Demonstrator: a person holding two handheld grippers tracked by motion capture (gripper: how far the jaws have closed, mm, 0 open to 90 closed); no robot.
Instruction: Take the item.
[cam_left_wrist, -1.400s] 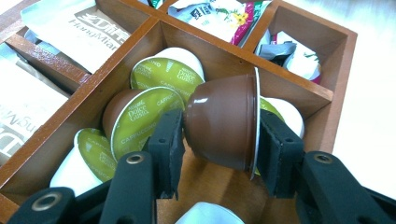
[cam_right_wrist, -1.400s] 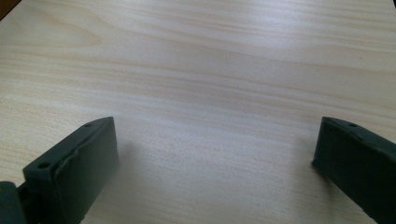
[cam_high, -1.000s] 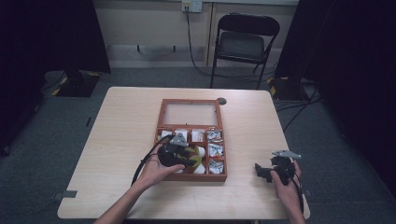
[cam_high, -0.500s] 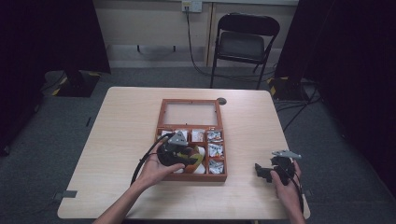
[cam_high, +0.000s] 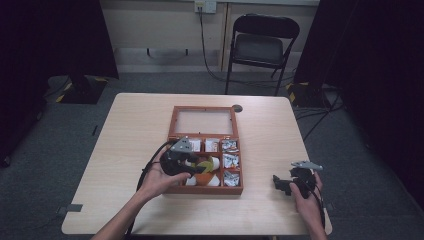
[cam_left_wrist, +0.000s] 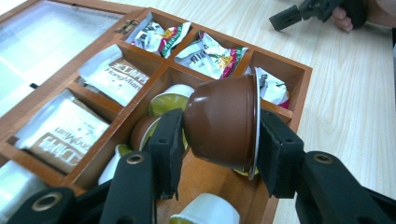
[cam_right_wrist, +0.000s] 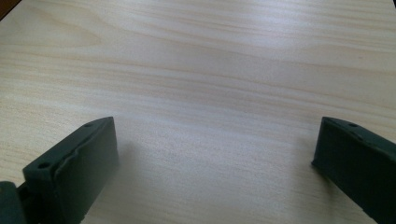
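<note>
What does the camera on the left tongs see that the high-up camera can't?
Left gripper view: the left tongs squeezing a brown coffee pod, and printing on the white sachets. High view: the whole table, a folding chair and the person's forearms. Both: the wooden box with its packets, and the right tongs resting aside on the table.

The coffee capsule (cam_left_wrist: 222, 123) is glossy brown with a pale rim; capsules beneath it show olive-green and white tops. The wooden box (cam_left_wrist: 299, 74) is reddish-brown — its sachets (cam_left_wrist: 63, 133) white with brown lettering, its packets (cam_left_wrist: 212, 53) silver with red and green print. The table (cam_right_wrist: 210, 70) is pale wood grain.
</note>
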